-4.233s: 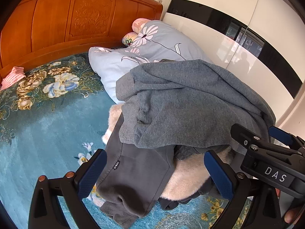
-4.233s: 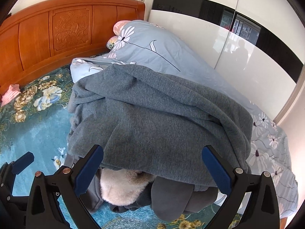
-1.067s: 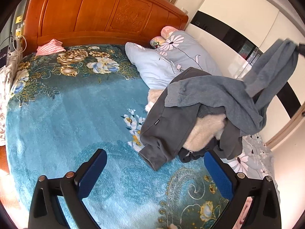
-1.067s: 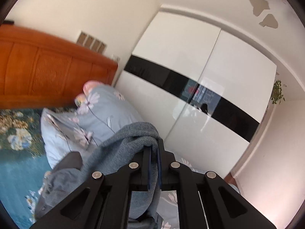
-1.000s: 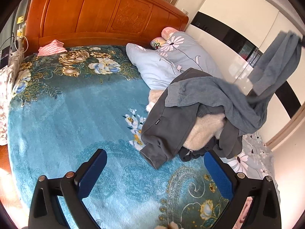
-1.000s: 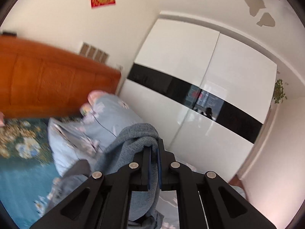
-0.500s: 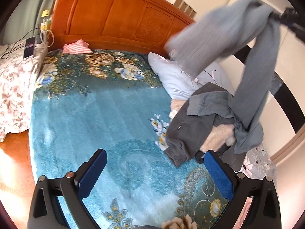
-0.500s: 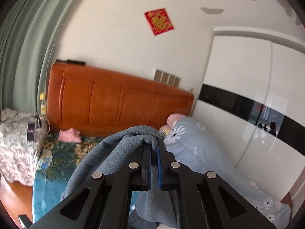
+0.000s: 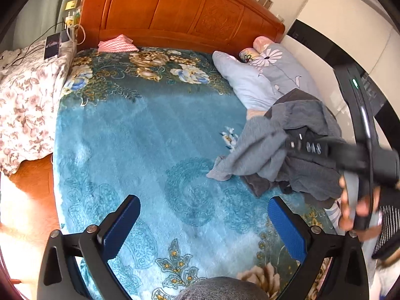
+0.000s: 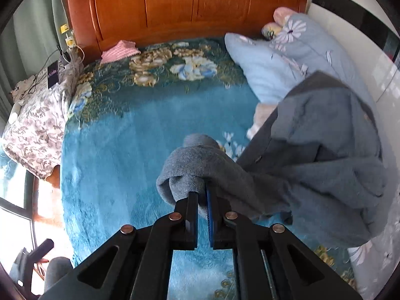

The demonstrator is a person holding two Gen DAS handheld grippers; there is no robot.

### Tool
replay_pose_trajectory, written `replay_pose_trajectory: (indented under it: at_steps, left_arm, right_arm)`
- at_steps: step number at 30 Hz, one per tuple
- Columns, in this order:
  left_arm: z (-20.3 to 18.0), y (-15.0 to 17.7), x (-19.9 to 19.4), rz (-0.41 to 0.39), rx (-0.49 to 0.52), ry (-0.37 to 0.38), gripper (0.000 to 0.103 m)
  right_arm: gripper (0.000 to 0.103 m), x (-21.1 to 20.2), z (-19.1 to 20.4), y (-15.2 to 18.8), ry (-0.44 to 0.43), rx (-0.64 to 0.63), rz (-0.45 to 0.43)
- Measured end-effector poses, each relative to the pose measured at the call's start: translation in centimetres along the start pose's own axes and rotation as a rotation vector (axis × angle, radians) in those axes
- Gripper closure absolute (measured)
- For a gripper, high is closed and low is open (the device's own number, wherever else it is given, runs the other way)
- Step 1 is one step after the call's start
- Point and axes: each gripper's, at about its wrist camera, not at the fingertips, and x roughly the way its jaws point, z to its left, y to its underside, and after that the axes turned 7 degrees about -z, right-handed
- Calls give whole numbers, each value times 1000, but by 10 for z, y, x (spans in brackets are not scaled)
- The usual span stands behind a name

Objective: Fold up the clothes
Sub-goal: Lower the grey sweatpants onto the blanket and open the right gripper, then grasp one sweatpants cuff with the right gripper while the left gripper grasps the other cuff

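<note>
Right hand-held gripper (image 10: pixel 202 195): jaws clenched on a bunched fold of the grey sweater (image 10: pixel 220 172); fabric wraps over both tips. From the grip, the sweater's long axis runs toward approx. 3 o'clock in the right wrist view, rising slightly, and merges into the clothes pile (image 10: pixel 325 150) at the bed's right side. In the left wrist view the same sweater (image 9: pixel 252 150) lies stretched approx. 8-to-2 o'clock; its loose end, poss. a cuff, points to 8 o'clock and touches the teal floral blanket (image 9: pixel 140 135). A dark grey garment (image 9: pixel 260 186) sits under it, edge showing at the pile's near side. Right hand-held gripper (image 9: pixel 290 142) enters that view from 3 o'clock, blurred, held by a hand (image 9: pixel 357 207). Left hand-held gripper (image 9: pixel 203 225): released, blue pads wide apart, nothing between them, hovering over bare blanket well apart from the pile. Light blue pillows (image 9: pixel 250 80) lie at 1 o'clock against the wooden headboard (image 9: pixel 175 10); folded pink cloth (image 9: pixel 116 46) at 11 o'clock by the headboard.
</note>
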Motion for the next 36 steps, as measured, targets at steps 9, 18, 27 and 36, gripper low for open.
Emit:
replay_pose_trajectory:
  at_steps: [9,18,27,36]
  left_arm:
    - [-20,15,33,76,8,-15,0]
    - [-35,26,70,150,6,-19,0]
    - [-27,12,120,214,35,-53,0]
    - [-58,16,171,326,311,-91,0]
  right_arm:
    - [53,-28,-45,69,-101,24,-27]
    - [47,-58,-187,208,-100,679,-43]
    - [46,-44,-229,331,-121,1262,-15]
    - [49,-14,-241,311,-46,1338,3]
